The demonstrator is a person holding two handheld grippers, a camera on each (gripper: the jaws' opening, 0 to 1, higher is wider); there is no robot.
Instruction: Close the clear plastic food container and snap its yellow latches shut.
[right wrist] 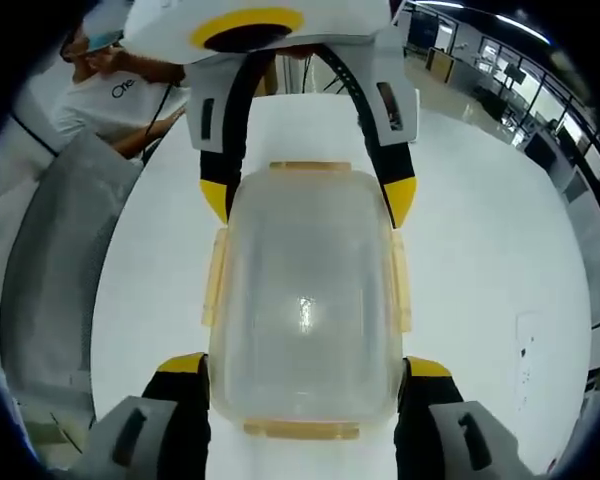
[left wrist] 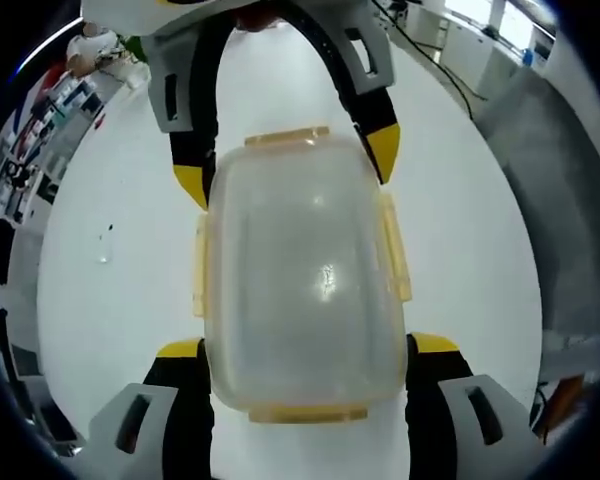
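Both grippers straddle the clear container [left wrist: 300,280] from opposite ends, jaws spread wide.

Left gripper [left wrist: 305,350]: in the left gripper view its yellow-tipped jaws rise from the bottom edge, one on each side of the container's near end. Tips sit against or just beside the side walls; contact can't be confirmed. Not clamped on anything.

Right gripper [right wrist: 305,365]: same layout in the right gripper view, tips flanking the container's near corners, spread apart, contact unclear.

Each view also shows the opposite gripper coming down from the top: the right gripper [left wrist: 285,165] at the far end in the left view, the left gripper [right wrist: 308,195] in the right view, yellow tips beside the far corners.

Container sits on the white table [left wrist: 110,300], lid on, roughly centred between the jaw pairs, long axis running along both grippers. Yellow latches [left wrist: 395,245] show on all four sides. The side latches angle outward from the lid rim; whether any is snapped shut can't be told.

A person in a white shirt [right wrist: 115,95] stands at the far table edge in the right gripper view. Grey sheeting [right wrist: 60,260] lies along the table's side there.
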